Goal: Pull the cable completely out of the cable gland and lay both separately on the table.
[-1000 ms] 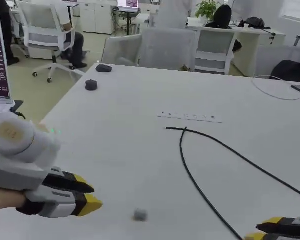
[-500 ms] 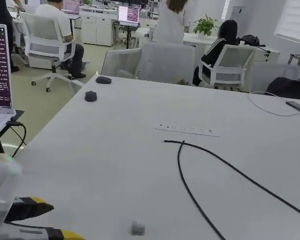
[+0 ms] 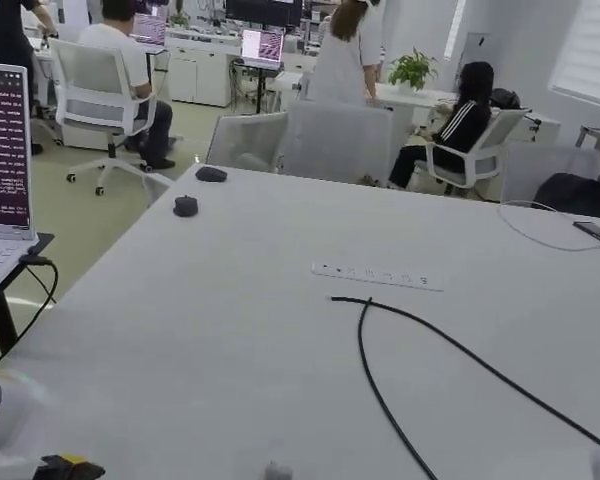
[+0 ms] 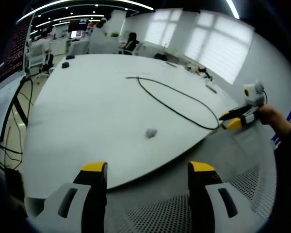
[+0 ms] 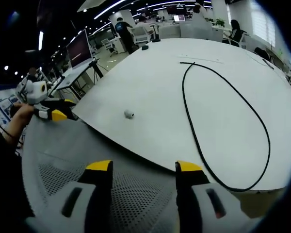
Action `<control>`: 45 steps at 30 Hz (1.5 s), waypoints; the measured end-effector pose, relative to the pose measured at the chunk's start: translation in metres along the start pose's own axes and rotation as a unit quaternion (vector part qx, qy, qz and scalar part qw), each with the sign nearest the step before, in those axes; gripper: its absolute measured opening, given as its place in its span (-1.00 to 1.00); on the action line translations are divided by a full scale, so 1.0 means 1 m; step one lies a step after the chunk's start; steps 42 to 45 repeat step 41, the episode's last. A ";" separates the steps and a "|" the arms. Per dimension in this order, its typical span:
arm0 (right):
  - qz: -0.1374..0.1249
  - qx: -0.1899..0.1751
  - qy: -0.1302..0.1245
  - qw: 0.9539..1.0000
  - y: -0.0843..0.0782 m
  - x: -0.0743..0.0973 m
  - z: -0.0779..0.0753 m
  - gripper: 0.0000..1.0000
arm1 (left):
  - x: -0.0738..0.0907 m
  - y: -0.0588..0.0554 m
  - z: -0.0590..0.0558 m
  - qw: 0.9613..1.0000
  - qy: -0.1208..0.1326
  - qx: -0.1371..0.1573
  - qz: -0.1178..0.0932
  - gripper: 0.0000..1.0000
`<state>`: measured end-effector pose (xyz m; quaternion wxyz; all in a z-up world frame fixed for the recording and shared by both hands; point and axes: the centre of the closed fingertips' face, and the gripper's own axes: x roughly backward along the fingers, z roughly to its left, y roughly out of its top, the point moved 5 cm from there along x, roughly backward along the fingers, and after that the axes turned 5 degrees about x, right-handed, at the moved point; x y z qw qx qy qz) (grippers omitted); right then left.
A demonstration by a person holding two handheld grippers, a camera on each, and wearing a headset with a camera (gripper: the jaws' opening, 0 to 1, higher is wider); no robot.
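Note:
A long black cable [image 3: 420, 350] lies in a loose curve on the white table [image 3: 230, 330]; it also runs across the left gripper view [image 4: 169, 104] and the right gripper view [image 5: 223, 111]. The small grey cable gland [image 3: 277, 470] sits by itself near the table's front edge, apart from the cable [image 4: 151, 132] [image 5: 129, 114]. My left gripper [image 4: 147, 170] is open and empty, held back off the table edge. My right gripper [image 5: 143, 166] is open and empty too, also short of the edge. Each one appears in the other's view: the right gripper [image 4: 228, 121] and the left gripper [image 5: 63, 115].
A white power strip [image 3: 377, 275] lies past the cable's far end. Two dark mice [image 3: 185, 206] [image 3: 211, 174] rest at the far left corner. A laptop [image 3: 2, 160] stands on a stand to the left. Office chairs [image 3: 335, 140] and people are behind the table.
Both grippers have drawn back toward me and sunk to the bottom edge of the head view, which has tilted up. Cable and gland lie where they were.

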<state>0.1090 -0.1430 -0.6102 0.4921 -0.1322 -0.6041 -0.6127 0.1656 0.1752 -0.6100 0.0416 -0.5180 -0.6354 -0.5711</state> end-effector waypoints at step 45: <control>-0.022 -0.039 0.004 0.999 -0.001 -0.001 -0.002 0.08 | 0.000 -0.004 0.004 1.000 0.019 -0.006 0.002 0.52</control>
